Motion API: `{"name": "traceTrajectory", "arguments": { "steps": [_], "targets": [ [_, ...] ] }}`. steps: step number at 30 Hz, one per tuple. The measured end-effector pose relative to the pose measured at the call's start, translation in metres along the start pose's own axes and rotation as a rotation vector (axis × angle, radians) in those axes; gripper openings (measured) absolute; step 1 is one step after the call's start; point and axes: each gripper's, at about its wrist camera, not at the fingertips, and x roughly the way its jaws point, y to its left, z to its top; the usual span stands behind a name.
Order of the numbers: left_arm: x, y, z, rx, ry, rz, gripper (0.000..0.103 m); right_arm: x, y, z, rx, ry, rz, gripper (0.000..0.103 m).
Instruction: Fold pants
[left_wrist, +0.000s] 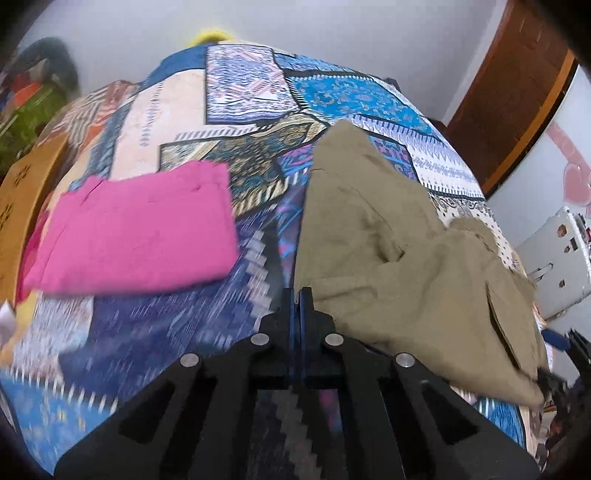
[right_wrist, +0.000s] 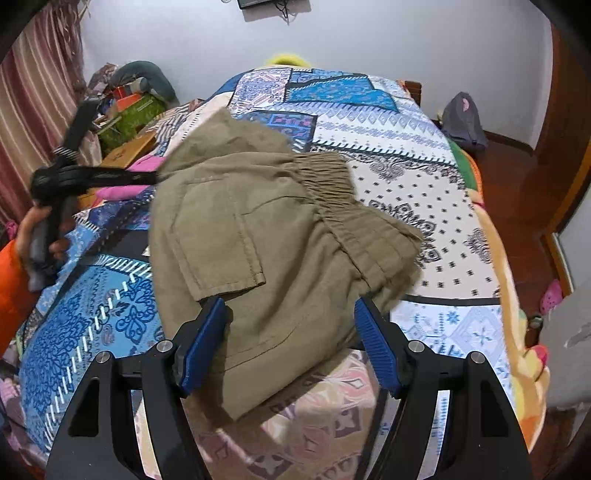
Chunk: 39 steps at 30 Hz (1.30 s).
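- The pants (right_wrist: 258, 236) lie on the bed (right_wrist: 424, 206), just ahead of the right gripper (right_wrist: 291, 343); their near edge is between its blue pads (right_wrist: 201, 343), which stand apart and do not press the cloth.
- In the left view the pants (left_wrist: 388, 251) are to the right of the left gripper (left_wrist: 300, 295), whose jaws are together. No cloth shows between them, and I cannot tell if the tips pinch an edge.
- The fabric is khaki, woven, matte and wrinkled, already doubled into a rough bundle. It looks soft, light and limp, not slippery, so I judge it will sag when it is lifted.
- Good places to hold: the gathered elastic waistband (right_wrist: 354, 206) or a thick hem; the pocket flap (right_wrist: 221, 236) is loose.
- A folded pink cloth (left_wrist: 136, 236) lies ahead-left of the left gripper.
- The bed cover is a smooth printed patchwork.
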Motion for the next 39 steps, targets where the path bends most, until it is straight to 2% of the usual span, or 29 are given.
{"name": "traceTrajectory", "arguments": {
  "steps": [5,12,20,23,25,27,28,31,33,36,37,39],
  "targets": [
    [-0.033,0.007,-0.039,-0.039,0.004,0.011,0.002,-0.002,-0.004,-0.002,-0.002,-0.008,-0.004,0.069],
    [-0.080,0.000,-0.078,-0.036,-0.019,0.019,0.002,0.021,-0.011,0.008,0.025,0.012,-0.039,0.069],
    [-0.094,0.004,-0.113,-0.068,-0.004,0.012,0.002,0.024,-0.003,0.025,-0.034,0.020,-0.096,0.068],
    [-0.100,0.011,-0.118,-0.084,-0.010,0.042,0.004,0.014,0.001,0.025,-0.067,-0.005,-0.125,0.069],
    [-0.103,0.020,-0.115,-0.098,-0.016,0.054,0.012,0.004,0.001,0.027,-0.084,-0.032,-0.133,0.069],
    [-0.105,0.029,-0.109,-0.114,-0.029,0.077,0.027,0.001,0.000,0.032,-0.086,-0.039,-0.131,0.070],
    [-0.105,0.032,-0.106,-0.122,-0.035,0.082,0.030,0.001,-0.001,0.035,-0.085,-0.038,-0.131,0.072],
    [-0.106,0.042,-0.091,-0.151,-0.061,0.067,0.042,0.006,-0.004,0.046,-0.083,-0.037,-0.128,0.073],
    [-0.104,0.046,-0.079,-0.163,-0.081,0.057,0.054,0.014,-0.007,0.054,-0.073,-0.026,-0.133,0.073],
    [-0.091,0.047,-0.064,-0.150,-0.074,0.050,0.057,0.029,-0.013,0.064,-0.048,0.005,-0.074,0.075],
    [-0.083,0.047,-0.059,-0.145,-0.063,0.043,0.058,0.036,-0.015,0.066,-0.038,0.022,-0.055,0.080],
    [-0.069,0.046,-0.056,-0.133,-0.034,0.035,0.061,0.048,-0.018,0.070,-0.032,0.052,-0.047,0.082]
  ]
}}
